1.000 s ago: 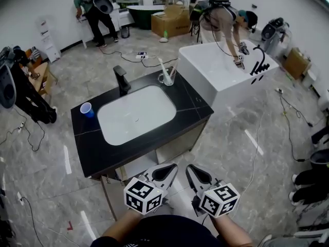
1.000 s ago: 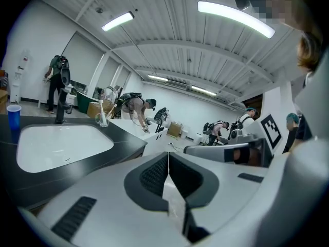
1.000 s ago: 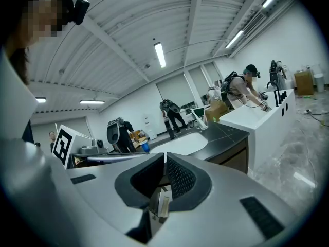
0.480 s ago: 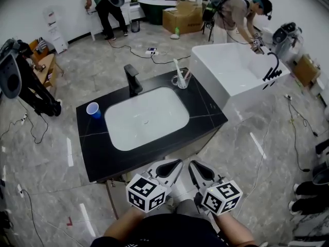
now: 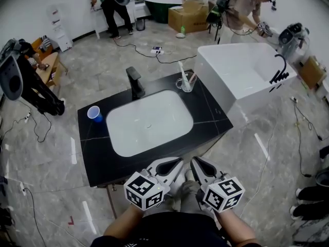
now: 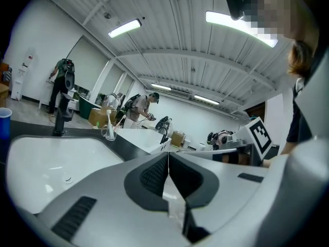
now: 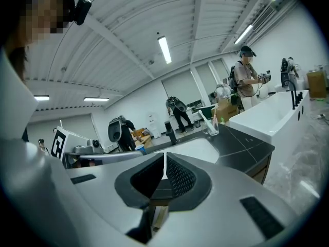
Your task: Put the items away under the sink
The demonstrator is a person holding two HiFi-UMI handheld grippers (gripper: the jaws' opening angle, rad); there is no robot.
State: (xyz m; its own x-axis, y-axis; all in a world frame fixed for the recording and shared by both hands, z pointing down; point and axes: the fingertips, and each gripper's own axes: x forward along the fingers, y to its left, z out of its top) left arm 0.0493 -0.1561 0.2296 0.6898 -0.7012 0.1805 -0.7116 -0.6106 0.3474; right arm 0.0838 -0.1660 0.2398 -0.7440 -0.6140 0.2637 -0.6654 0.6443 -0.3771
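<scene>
Seen from above, one black counter (image 5: pixel 208 115) fills the middle of the frame. One white sink (image 5: pixel 149 122) is sunk into it, and one black faucet (image 5: pixel 135 82) stands at the sink's upper edge. Two items stand on the counter top. One blue cup (image 5: pixel 94 113) is left of the sink, near the counter's left edge. One clear glass (image 5: pixel 186 84) is at the sink's upper right corner, holding a white toothbrush (image 5: pixel 181 69) and at least one more slim stick. The cup and the glass are well apart, with the sink between them. At the bottom centre, the left gripper (image 5: pixel 174 166) and the right gripper (image 5: pixel 198 167) sit side by side, near each other, pointing up the frame toward the counter's near edge. Each gripper carries one cube with black and white square markers. Each gripper's own view shows its two dark padded jaws pressed together with nothing between them, so both are closed and empty. To the right of the counter stands one white bathtub (image 5: pixel 241 73). Two cardboard boxes are in sight, one box at the top centre (image 5: pixel 187 18) and another box at the right edge (image 5: pixel 311 71). One person in dark trousers (image 5: pixel 109 4) stands at the upper left, and one person by the bathtub (image 5: pixel 241 8) stands at the upper right. Cables trail over the grey tiled floor (image 5: pixel 92 60).
</scene>
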